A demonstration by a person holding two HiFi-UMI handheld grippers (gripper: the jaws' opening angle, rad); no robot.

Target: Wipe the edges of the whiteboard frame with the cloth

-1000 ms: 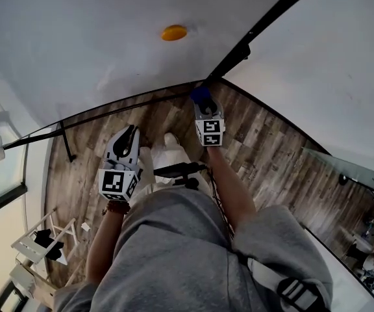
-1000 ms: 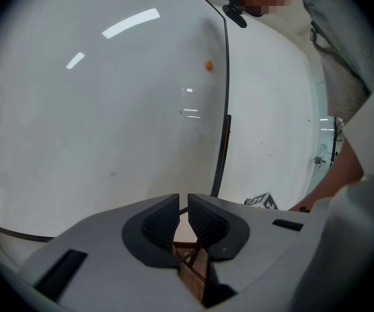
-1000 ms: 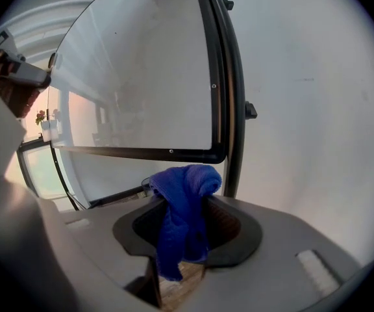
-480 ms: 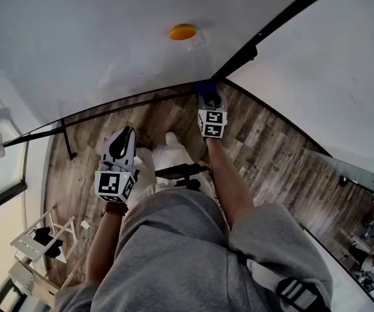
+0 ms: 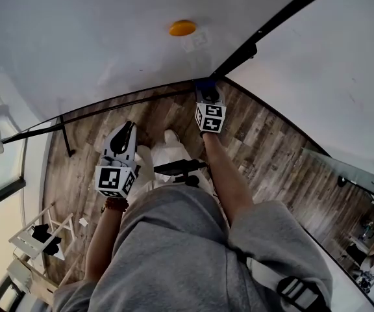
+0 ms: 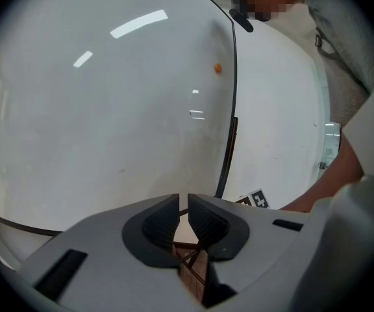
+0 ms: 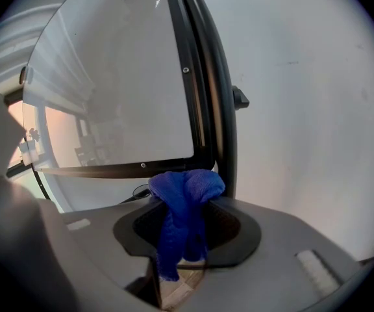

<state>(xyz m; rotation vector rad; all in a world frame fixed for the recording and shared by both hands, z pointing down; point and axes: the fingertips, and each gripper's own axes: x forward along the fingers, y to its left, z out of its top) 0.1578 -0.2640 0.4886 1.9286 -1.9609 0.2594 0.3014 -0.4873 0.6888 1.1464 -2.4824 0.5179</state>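
Observation:
The whiteboard stands in front of me in a black frame; its right edge runs up beside a white wall. My right gripper is shut on a blue cloth, which it holds at the frame's lower right corner. In the right gripper view the cloth bulges out between the jaws, just below that corner of the frame. My left gripper hangs lower and to the left over the floor, away from the board, its jaws shut on nothing.
An orange magnet sticks to the board. A black stand leg rises at the left. On the wooden floor are a white folding rack at lower left and a glass shelf at right. My legs and white shoes fill the lower middle.
My right gripper has moved up and forward with the cloth, closer into the frame's lower right corner. The left gripper has barely shifted.

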